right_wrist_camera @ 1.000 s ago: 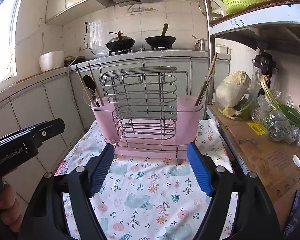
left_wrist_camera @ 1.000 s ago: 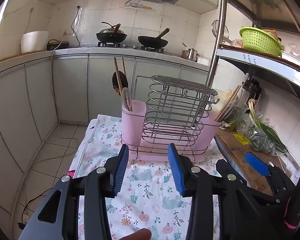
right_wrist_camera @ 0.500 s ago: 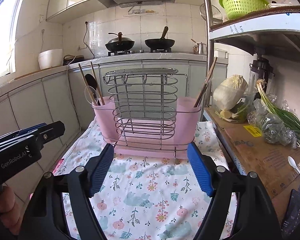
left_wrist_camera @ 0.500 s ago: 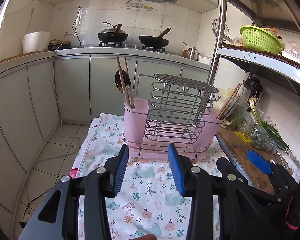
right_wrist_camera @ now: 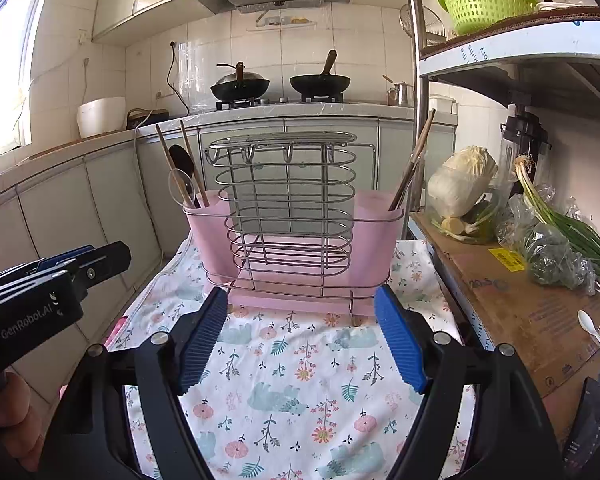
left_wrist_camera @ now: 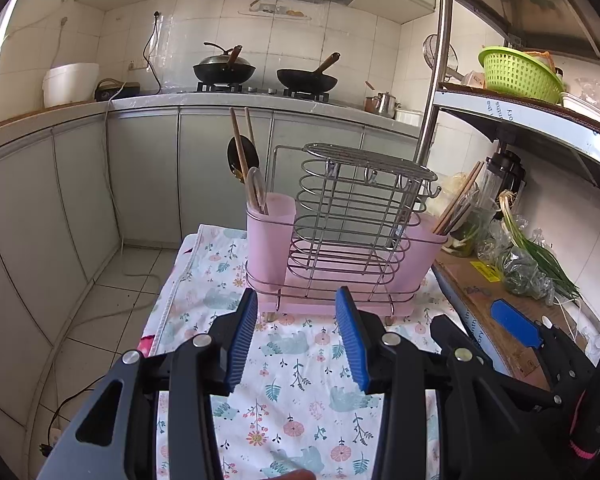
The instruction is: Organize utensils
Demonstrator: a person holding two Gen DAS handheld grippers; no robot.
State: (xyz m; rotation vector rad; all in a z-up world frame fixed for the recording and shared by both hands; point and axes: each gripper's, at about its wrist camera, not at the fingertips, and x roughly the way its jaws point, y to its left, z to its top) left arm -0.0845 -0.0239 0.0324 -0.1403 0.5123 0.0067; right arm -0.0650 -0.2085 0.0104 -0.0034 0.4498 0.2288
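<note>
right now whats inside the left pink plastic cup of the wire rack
The left pink plastic cup holds two wooden chopsticks, a black spoon and a clear spoon, all standing upright. Their lower ends are hidden behind the cup's wall.

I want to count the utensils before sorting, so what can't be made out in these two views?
- Lower ends of the utensils in the left cup: hidden by its frosted pink wall, both views.
- How many sticks stand in the right cup: they overlap, both views.
- White spoon on the cardboard: its handle end blurs near the edge, right wrist view.
- Right gripper: one pad shows, left wrist view.
</note>
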